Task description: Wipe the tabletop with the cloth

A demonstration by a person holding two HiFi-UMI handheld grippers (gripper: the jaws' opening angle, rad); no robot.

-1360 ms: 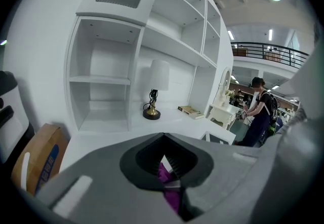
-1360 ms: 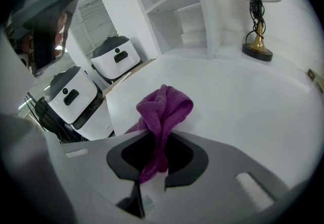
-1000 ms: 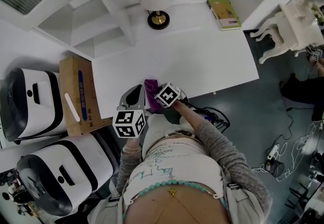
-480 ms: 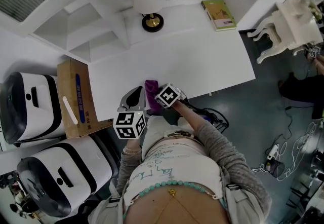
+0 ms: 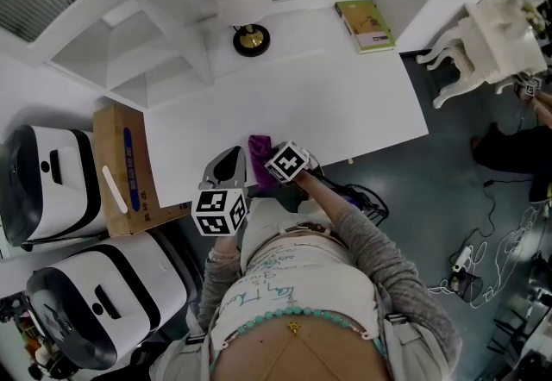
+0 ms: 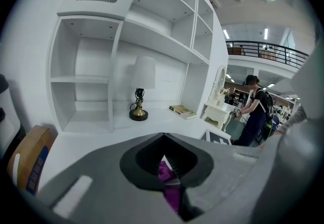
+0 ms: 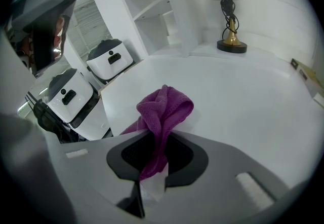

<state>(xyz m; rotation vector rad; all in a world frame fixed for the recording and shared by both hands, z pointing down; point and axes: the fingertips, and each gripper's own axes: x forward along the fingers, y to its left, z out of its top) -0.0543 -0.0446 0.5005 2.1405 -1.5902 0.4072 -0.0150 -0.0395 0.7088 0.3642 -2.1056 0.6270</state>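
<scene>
At the far left two white machines (image 5: 47, 181) stand beside a cardboard box (image 5: 121, 165), and over the last second they, like everything on the desk, have slid only slightly across the head view, a drift of the person's head and not of any object. Next comes the left gripper (image 6: 169, 180), low at the near edge of the tabletop (image 5: 345, 103); its jaws are drawn together, and a strip of the purple cloth (image 7: 164, 109) shows caught in the seam between them. Just to its right the right gripper (image 7: 154, 164) is clamped firmly on the same cloth, whose bunched fold stands up out of the jaws with a pale tag hanging below. The cloth therefore sits between the two tools, right at the front edge of the tabletop and close to the person's body, exactly where it was a second ago. Neither gripper has travelled in that time, so the wipe itself has probably not started; this looks like a pause to settle the grip. Further right, the broad white surface lies bare up to the lamp (image 5: 250, 39) at the back and the green book (image 5: 366, 24) in the far corner. A first stroke would likely need the cloth pressed flat and pushed out across that open stretch, steering short of the lamp base
</scene>
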